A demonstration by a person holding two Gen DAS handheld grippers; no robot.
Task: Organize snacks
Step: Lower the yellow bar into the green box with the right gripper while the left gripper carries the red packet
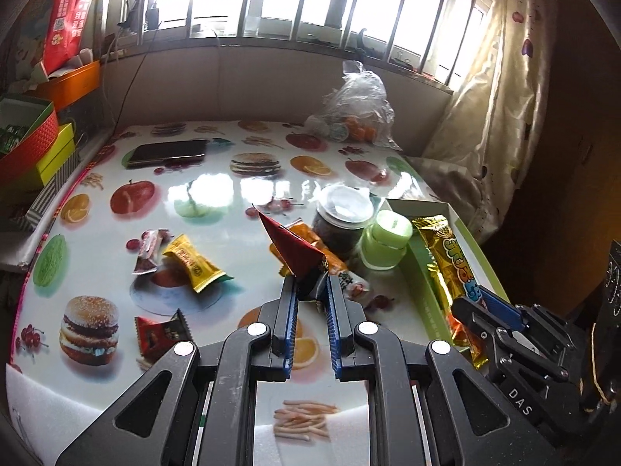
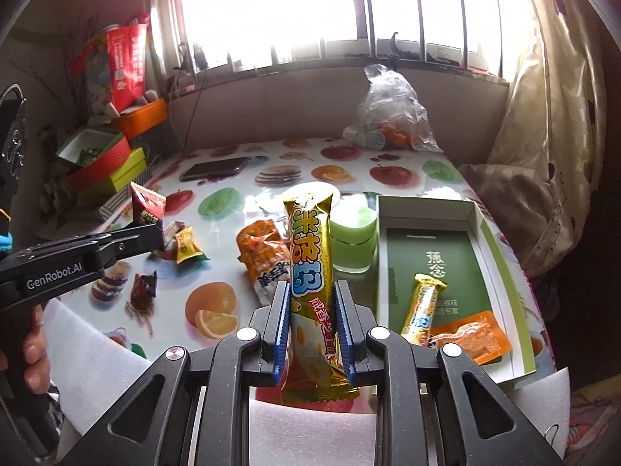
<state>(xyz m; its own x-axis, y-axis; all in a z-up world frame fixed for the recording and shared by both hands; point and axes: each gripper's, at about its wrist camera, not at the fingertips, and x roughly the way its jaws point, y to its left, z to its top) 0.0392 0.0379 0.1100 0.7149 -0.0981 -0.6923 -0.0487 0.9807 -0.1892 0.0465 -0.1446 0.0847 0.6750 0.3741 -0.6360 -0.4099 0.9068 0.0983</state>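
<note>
My left gripper (image 1: 310, 285) is shut on a small red snack packet (image 1: 293, 250) and holds it above the table; it also shows in the right wrist view (image 2: 147, 204). My right gripper (image 2: 312, 295) is shut on a long gold snack bar (image 2: 310, 256), held upright; the bar also shows in the left wrist view (image 1: 452, 272) over the box. The open green and white box (image 2: 485, 233) holds a small gold bar (image 2: 421, 310) and an orange packet (image 2: 469, 338). On the table lie an orange snack bag (image 2: 264, 256), a yellow packet (image 1: 194, 262), a grey-red packet (image 1: 149, 250) and a red packet (image 1: 161, 334).
A dark jar with a white lid (image 1: 341, 217) and a green jar (image 1: 386, 242) stand left of the box. A phone (image 1: 169, 153) lies at the back left. A clear plastic bag (image 1: 359, 112) sits at the back. Stacked boxes (image 1: 35, 143) stand left of the table.
</note>
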